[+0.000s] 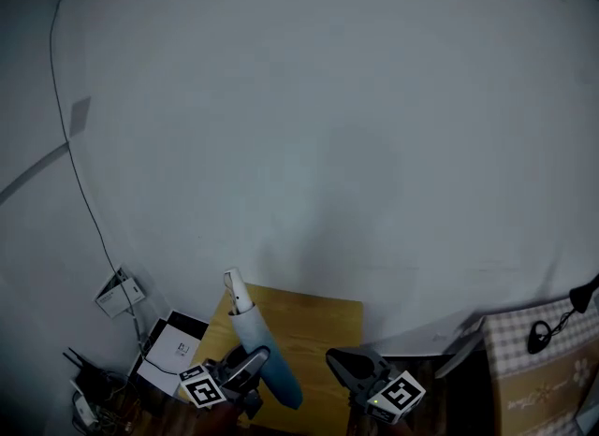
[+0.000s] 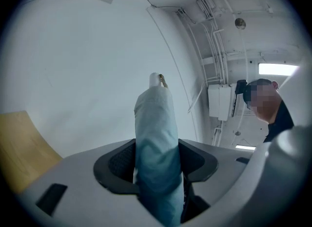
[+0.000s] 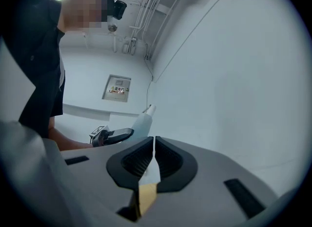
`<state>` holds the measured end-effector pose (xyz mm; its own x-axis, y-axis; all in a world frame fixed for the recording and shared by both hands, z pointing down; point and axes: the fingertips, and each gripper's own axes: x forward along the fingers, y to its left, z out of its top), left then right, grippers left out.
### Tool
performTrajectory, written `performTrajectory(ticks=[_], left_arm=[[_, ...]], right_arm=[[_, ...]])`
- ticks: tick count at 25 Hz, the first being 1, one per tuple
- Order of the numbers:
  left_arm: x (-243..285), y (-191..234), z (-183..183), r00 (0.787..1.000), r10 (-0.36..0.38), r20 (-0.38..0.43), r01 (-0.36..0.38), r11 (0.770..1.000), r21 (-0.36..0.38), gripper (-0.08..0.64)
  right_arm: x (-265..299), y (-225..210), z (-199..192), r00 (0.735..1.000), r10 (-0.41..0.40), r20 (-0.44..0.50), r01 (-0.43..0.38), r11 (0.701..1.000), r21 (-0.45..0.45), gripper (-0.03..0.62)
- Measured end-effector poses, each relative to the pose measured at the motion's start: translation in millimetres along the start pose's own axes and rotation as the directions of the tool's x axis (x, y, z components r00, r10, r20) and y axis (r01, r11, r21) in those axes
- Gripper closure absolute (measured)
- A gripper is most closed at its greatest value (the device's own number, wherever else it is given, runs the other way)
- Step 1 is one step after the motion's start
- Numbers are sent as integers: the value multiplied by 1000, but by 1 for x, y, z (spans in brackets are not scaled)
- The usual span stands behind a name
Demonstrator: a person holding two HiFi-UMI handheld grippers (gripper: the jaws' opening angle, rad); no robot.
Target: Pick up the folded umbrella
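The folded umbrella (image 1: pixel 265 355) is pale blue-green with a white handle tip, and it hangs tilted above the wooden table (image 1: pixel 323 317). My left gripper (image 1: pixel 255 365) is shut on its middle. In the left gripper view the umbrella (image 2: pixel 156 133) stands up between the dark pads (image 2: pixel 117 165), its tip toward the wall. My right gripper (image 1: pixel 343 361) is to the right of it, apart from it and empty. Its jaws (image 3: pixel 154 149) are nearly together with nothing between them. From the right gripper view, the umbrella (image 3: pixel 141 122) and left gripper (image 3: pixel 115 134) show at the left.
A white wall fills most of the head view. White booklets (image 1: pixel 173 339) and a wall socket with a cable (image 1: pixel 119 294) lie left of the table. A checked fabric item (image 1: pixel 543 369) stands at the right. The person holding the grippers (image 3: pixel 39 75) shows in both gripper views.
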<state>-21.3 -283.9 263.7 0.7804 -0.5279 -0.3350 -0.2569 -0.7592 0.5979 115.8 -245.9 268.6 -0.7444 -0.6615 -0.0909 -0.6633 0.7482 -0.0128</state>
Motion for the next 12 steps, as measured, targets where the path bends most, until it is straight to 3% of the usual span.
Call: performTrajectory(ticks=[4, 8, 12], left_arm=[[-25, -33, -27, 999, 27, -37, -26, 999, 31, 305], [-37, -65, -62, 996, 28, -90, -25, 999, 40, 305], [-44, -92, -72, 995, -38, -87, 40, 999, 18, 304]], right_arm=[[-37, 37, 16, 993, 50, 110, -54, 998, 35, 566], [-74, 63, -1, 995, 60, 78, -65, 996, 66, 566], [-87, 89, -11, 997, 59, 54, -64, 992, 105, 566]])
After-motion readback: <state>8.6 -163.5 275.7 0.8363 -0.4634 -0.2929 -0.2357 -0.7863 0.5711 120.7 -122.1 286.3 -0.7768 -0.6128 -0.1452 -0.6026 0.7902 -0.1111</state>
